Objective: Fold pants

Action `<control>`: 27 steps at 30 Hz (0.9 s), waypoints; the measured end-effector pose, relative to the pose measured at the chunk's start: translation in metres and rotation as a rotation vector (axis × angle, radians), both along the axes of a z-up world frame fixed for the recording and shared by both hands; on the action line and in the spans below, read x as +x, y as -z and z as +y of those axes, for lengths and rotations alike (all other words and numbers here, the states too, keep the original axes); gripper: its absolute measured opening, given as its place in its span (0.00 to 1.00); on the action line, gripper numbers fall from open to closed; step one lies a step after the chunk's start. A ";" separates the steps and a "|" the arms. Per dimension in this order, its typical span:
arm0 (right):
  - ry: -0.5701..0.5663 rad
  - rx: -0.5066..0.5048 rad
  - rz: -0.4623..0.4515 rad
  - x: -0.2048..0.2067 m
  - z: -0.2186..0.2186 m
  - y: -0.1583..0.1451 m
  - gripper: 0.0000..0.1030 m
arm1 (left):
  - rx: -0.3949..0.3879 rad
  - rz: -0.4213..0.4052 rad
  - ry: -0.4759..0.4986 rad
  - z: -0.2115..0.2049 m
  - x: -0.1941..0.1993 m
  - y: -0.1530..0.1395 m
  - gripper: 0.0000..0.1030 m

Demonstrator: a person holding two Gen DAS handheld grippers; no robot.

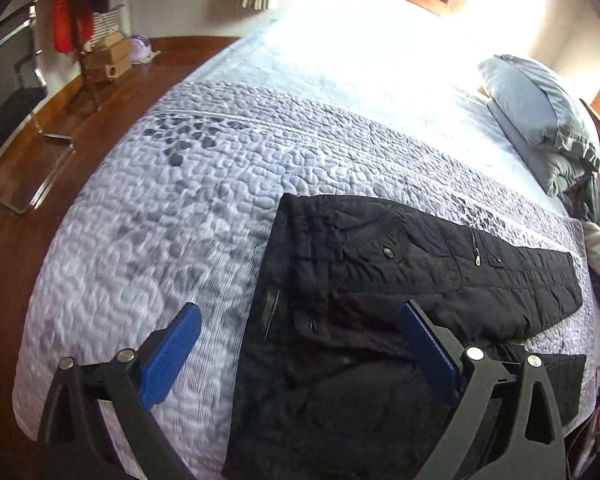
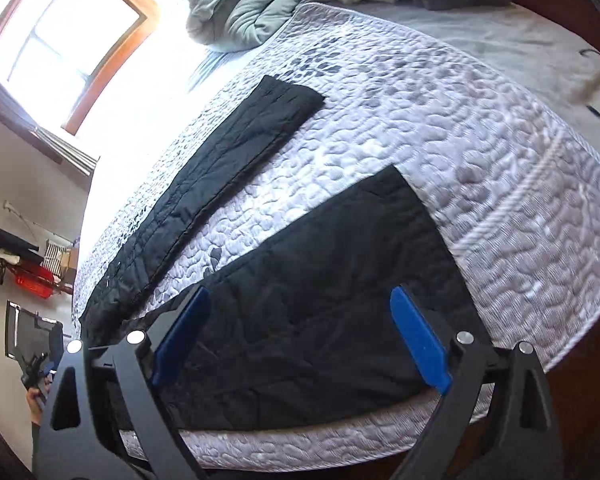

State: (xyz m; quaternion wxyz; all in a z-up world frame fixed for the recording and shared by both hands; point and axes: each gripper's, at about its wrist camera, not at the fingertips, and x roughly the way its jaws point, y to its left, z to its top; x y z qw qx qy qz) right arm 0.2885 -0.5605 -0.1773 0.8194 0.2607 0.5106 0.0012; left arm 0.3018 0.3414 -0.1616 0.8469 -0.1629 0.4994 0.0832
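Note:
Black quilted pants (image 1: 380, 280) lie flat on a bed's pale quilted bedspread (image 1: 160, 220). In the left wrist view the waistband is near the middle and one leg runs off to the right, with a button and a zip showing. My left gripper (image 1: 300, 308) hangs open above the waist end, with nothing pressed between its blue pads (image 1: 172, 352). In the right wrist view the two legs lie spread apart, a far leg (image 2: 220, 152) and a near leg (image 2: 320, 280). My right gripper (image 2: 300, 292) is open above the near leg and holds nothing.
Grey pillows (image 1: 540, 120) and bunched bedding (image 2: 252, 4) sit at the head of the bed. A bright window (image 2: 60, 36) is behind. Wooden floor (image 1: 100, 92), a metal-framed chair (image 1: 16, 120) and a rack with hanging clothes (image 1: 76, 24) stand beside the bed.

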 end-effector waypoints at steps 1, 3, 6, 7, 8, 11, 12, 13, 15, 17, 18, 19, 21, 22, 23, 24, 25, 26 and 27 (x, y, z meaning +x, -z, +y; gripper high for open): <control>-0.022 -0.010 0.023 0.015 0.010 0.001 0.91 | -0.009 0.030 0.019 0.002 0.024 0.009 0.96; -0.081 -0.040 0.069 0.051 0.030 0.005 0.91 | -0.033 0.081 0.049 0.009 0.061 0.028 0.96; -0.123 -0.119 0.103 0.103 0.051 0.008 0.94 | -0.117 0.122 0.043 0.023 0.099 0.057 0.96; -0.134 -0.138 0.112 0.122 0.055 0.008 0.94 | -0.142 0.131 0.047 0.025 0.108 0.067 0.96; -0.145 -0.146 0.115 0.139 0.058 0.009 0.94 | -0.156 0.133 0.054 0.027 0.118 0.075 0.96; -0.197 -0.123 0.112 0.187 0.063 0.013 0.94 | -0.132 0.180 0.083 0.030 0.139 0.101 0.96; -0.217 -0.098 0.109 0.202 0.063 0.014 0.94 | -0.121 0.200 0.089 0.033 0.146 0.111 0.96; -0.227 -0.077 0.104 0.219 0.063 0.014 0.94 | -0.126 0.215 0.095 0.035 0.150 0.118 0.96; -0.241 -0.038 0.097 0.254 0.060 0.014 0.94 | -0.200 0.232 0.121 0.038 0.154 0.131 0.82; -0.237 -0.022 0.088 0.283 0.054 0.015 0.94 | -0.234 0.236 0.143 0.038 0.156 0.135 0.70; -0.243 -0.007 0.083 0.297 0.050 0.016 0.94 | -0.240 0.230 0.155 0.037 0.155 0.134 0.66; -0.248 0.000 0.083 0.310 0.047 0.017 0.94 | -0.267 0.230 0.171 0.035 0.156 0.134 0.59; -0.264 -0.003 0.084 0.334 0.041 0.020 0.94 | -0.287 0.239 0.169 0.037 0.159 0.136 0.59; -0.280 -0.007 0.091 0.347 0.038 0.023 0.94 | -0.296 0.244 0.168 0.038 0.159 0.137 0.59; -0.292 -0.018 0.103 0.360 0.034 0.027 0.94 | -0.304 0.247 0.167 0.038 0.160 0.139 0.59; -0.296 -0.028 0.109 0.372 0.030 0.033 0.94 | -0.312 0.245 0.166 0.039 0.160 0.140 0.60; -0.298 -0.035 0.118 0.382 0.026 0.038 0.94 | -0.320 0.240 0.162 0.041 0.159 0.140 0.60; -0.300 -0.045 0.127 0.393 0.022 0.043 0.94 | -0.329 0.234 0.153 0.042 0.158 0.141 0.60; -0.301 -0.059 0.133 0.402 0.018 0.050 0.94 | -0.333 0.229 0.145 0.044 0.157 0.142 0.60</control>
